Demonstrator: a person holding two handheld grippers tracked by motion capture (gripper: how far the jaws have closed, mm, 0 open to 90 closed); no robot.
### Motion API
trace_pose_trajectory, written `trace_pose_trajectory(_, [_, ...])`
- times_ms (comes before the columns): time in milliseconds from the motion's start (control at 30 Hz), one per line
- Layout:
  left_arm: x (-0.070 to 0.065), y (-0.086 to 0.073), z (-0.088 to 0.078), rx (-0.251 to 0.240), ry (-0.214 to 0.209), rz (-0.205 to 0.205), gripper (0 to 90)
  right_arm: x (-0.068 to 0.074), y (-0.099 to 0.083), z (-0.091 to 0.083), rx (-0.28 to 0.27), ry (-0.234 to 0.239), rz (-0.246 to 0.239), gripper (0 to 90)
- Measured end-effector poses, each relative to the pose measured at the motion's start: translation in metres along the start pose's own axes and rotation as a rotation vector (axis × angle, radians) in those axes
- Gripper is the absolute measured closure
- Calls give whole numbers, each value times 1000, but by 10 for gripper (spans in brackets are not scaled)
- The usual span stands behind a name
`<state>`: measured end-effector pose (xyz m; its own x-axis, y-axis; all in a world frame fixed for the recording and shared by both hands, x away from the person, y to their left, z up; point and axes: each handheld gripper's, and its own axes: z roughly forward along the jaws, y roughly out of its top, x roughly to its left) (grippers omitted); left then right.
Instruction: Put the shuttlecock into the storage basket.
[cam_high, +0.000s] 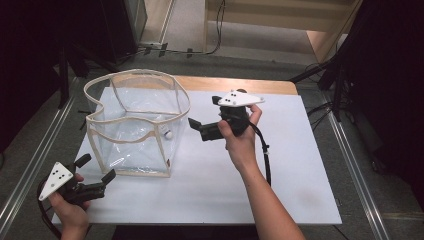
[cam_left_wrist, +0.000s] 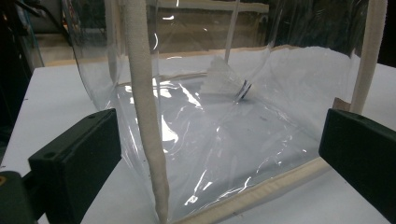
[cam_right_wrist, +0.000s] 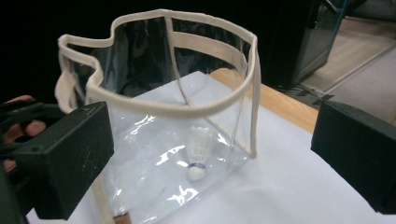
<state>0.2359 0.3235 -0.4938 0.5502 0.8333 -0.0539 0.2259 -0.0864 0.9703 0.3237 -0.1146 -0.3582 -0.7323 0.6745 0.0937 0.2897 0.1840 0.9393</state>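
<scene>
A clear plastic bag (cam_high: 140, 71) with cream trim stands open-topped on the left half of the white sheet. A white shuttlecock (cam_high: 169, 134) lies inside it near the right wall, cork down in the right gripper view (cam_right_wrist: 198, 151) and seen through the plastic in the left gripper view (cam_left_wrist: 226, 81). My left gripper (cam_high: 96, 168) rests low at the bag's near left corner, open, its jaws either side of the corner trim (cam_left_wrist: 144, 107) without touching. My right gripper (cam_high: 197, 127) hovers just right of the bag, open and empty, pointing at it (cam_right_wrist: 212, 156).
The white sheet (cam_high: 280, 175) covers the table, with a wooden edge (cam_high: 235, 85) at the back. Black stands and cables (cam_high: 325, 75) sit beyond the right rear corner. A black cable (cam_high: 265, 155) trails from my right gripper along the forearm.
</scene>
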Motion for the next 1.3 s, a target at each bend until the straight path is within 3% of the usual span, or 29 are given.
trace_pose_trajectory(333, [-1,0,1,3,2,4,0,-7,-40,-28,-20,-7,9,0])
trace_pose_trajectory(833, [-2,0,2,11,10,16,0,-17,-68,-55,-26,-55,13,0])
trace_pose_trajectory(1300, [-3,0,2,14,15,21,0,-30,-104,-83,-12,-101,58,0])
